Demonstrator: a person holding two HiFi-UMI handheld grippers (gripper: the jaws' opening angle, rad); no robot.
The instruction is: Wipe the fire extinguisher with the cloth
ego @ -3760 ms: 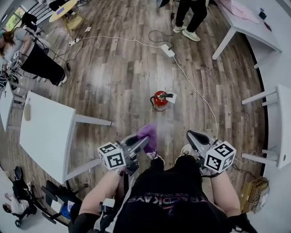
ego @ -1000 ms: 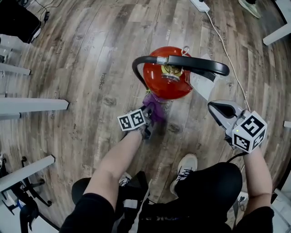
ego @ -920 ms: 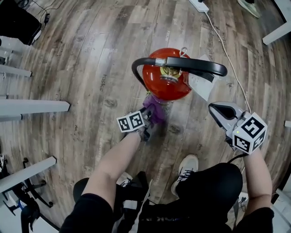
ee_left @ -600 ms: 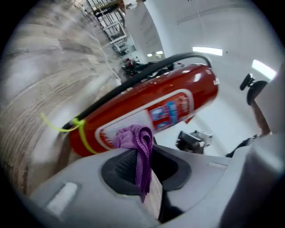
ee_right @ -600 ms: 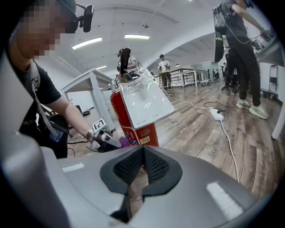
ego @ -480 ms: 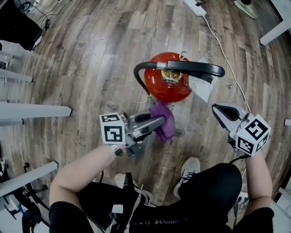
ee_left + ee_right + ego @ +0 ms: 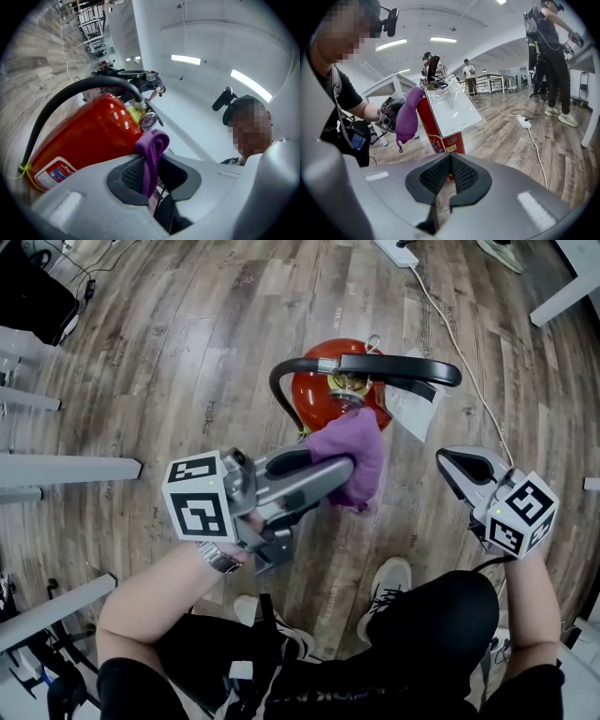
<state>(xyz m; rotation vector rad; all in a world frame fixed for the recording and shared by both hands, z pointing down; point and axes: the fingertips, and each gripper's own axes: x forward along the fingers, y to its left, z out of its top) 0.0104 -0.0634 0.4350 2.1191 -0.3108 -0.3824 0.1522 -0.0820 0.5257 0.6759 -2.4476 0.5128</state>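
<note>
Mostly hidden in the head view: the red fire extinguisher (image 7: 307, 397), upright on the wood floor (image 7: 187, 343) just ahead of the person's feet. Only its shoulder visible past the black handle (image 7: 398, 367), the looping black hose (image 7: 279, 390) and the purple cloth (image 7: 354, 454).

Pinched firmly between the jaws of the left gripper (image 7: 343, 472): that cloth, bunched into a fold above the pads in the left gripper view, hanging loose below the tips in the right gripper view. Held level with the extinguisher's top, right by the pressure gauge (image 7: 147, 120). Touching the red shell or merely just beside it: not decidable from any view. Dial of the gauge too small to read.

Closed with nothing between its jaws: the right gripper (image 7: 450, 161), off to the right of the extinguisher and apart from the cloth.

Cut off by the left gripper's own body in its view: part of the cylinder. On the cylinder, a white label (image 7: 52, 172) with red and blue print, blurred past reading, and a yellow tie (image 7: 22, 168) beside it. At the neck, a white card (image 7: 452, 108) with faint lines only, no legible word. Black-and-white square markers on each gripper's cube (image 7: 199, 509), no lettering. At the top edge of the head view, a white power strip (image 7: 398, 247), cropped.
</note>
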